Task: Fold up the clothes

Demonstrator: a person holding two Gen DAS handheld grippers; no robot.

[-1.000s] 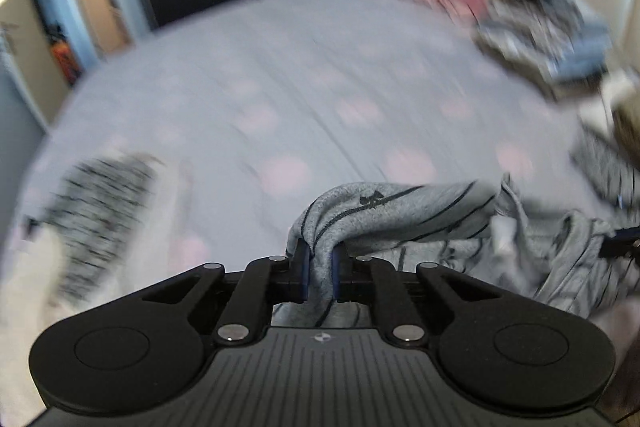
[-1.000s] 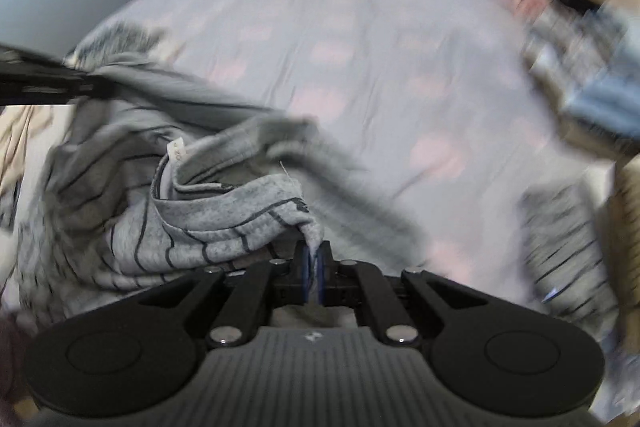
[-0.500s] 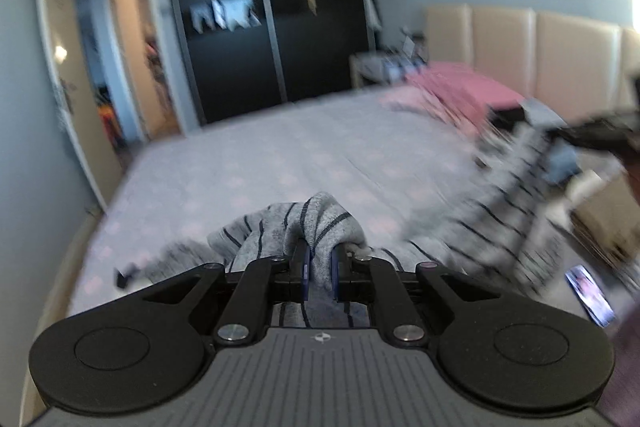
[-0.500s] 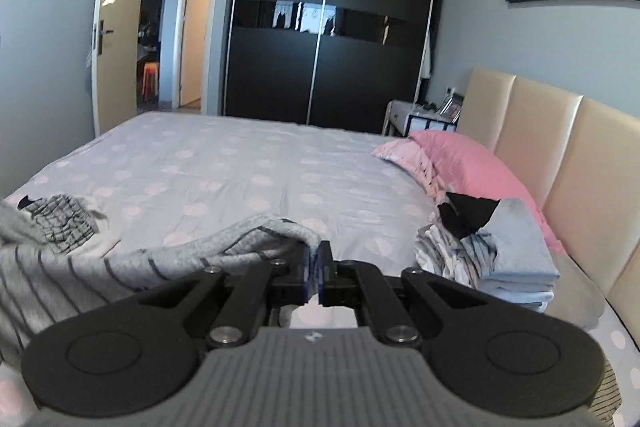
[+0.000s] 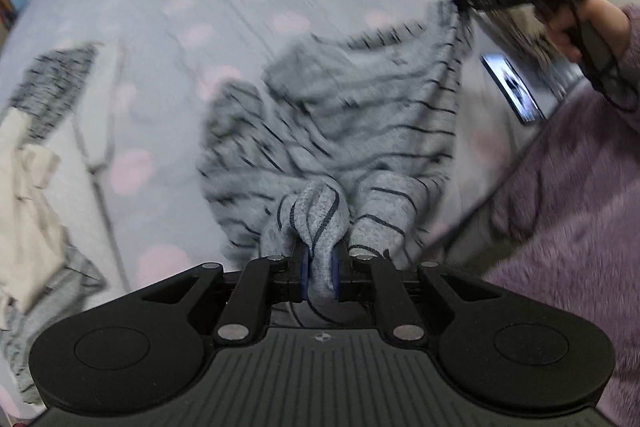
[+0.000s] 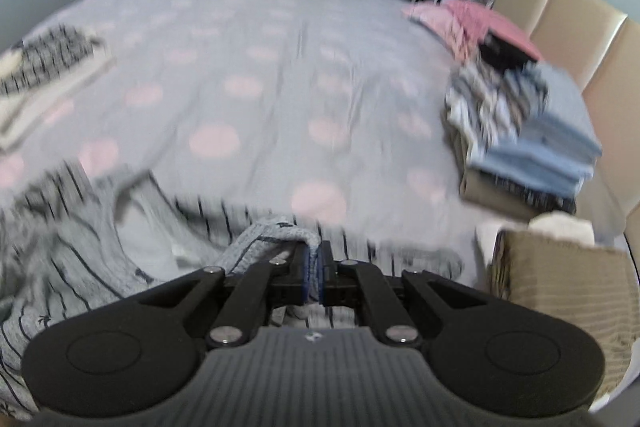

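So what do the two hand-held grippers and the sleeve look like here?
Both hand-held grippers, left and right, are matte black with blue finger pads, silver pivot rivets and a ribbed grey base. The right one carries a lit screen and green light; its holder wears a fuzzy purple sleeve.

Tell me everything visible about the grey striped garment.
The grey striped garment looks like soft knit with thin dark stripes. It is crumpled, not folded, stretched over the dotted bedsheet. The left hand-held gripper pinches one bunched end, and the right hand-held gripper pinches another edge.
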